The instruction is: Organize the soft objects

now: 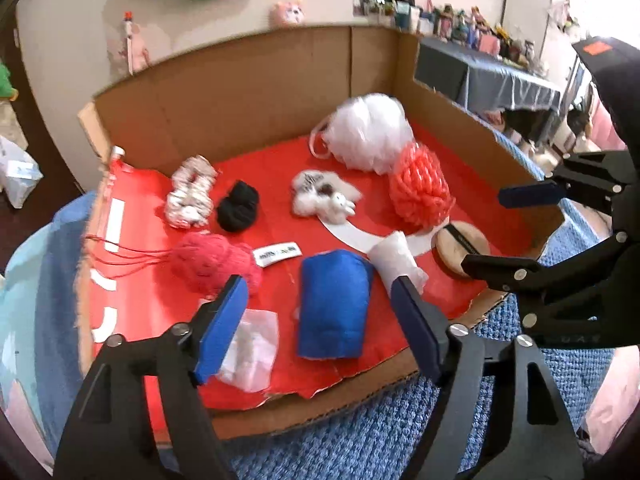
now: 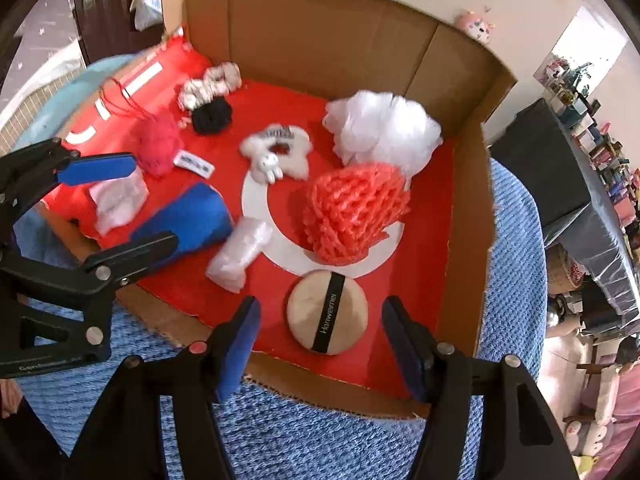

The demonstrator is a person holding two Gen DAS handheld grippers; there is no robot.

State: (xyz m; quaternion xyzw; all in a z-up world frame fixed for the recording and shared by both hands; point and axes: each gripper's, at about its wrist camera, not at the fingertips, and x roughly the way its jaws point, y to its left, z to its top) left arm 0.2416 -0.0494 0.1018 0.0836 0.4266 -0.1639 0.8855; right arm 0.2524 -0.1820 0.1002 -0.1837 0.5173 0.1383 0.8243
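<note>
Through my left wrist camera, my left gripper (image 1: 320, 312) hangs above the near edge of the box (image 1: 248, 92), jaws wide apart and holding nothing; the blue pouch (image 1: 332, 304) lies on the box's red floor below them, beside the red yarn (image 1: 212, 260). Through my right wrist camera, my right gripper (image 2: 320, 344) is likewise open and empty, over the powder puff (image 2: 328, 312) at the box's near edge, beside the orange loofah (image 2: 352, 212).

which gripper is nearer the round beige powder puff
Right. The right gripper hangs open just above the powder puff, which sits between its fingertips in its own view. The left gripper hangs open over the blue pouch, further off.
</note>
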